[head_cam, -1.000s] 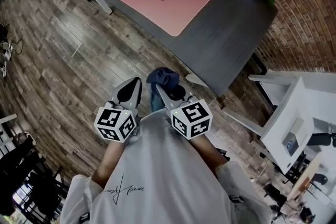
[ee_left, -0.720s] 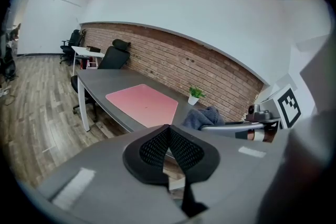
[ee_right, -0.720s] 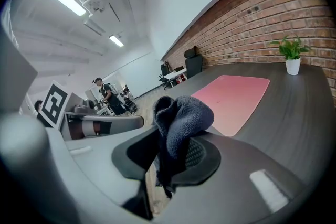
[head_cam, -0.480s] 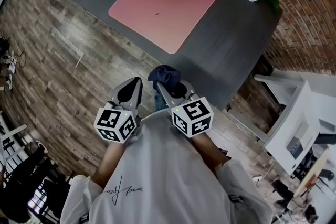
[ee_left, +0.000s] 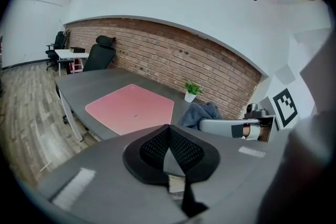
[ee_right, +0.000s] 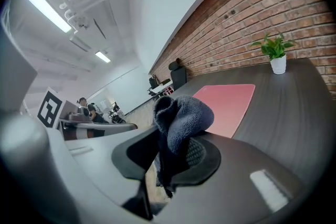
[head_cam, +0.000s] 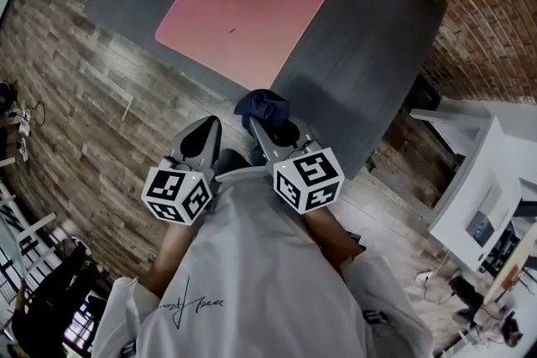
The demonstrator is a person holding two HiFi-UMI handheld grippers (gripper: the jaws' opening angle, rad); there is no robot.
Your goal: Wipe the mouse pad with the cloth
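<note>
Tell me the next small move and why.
Probably carry the right gripper forward and lower the cloth onto the near edge of the mouse pad: the cloth is clamped, but the pad lies ahead on the table, apart from it.

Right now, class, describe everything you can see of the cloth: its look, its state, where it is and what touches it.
The cloth is dark blue-grey and looks like soft, fuzzy terry. It is bunched into a rounded lump above the tips of the right gripper, whose jaws are shut on it, and a thinner dark tail hangs down between them. It is held in the air by the near edge of the table, short of the pink mouse pad and not touching it.
</note>
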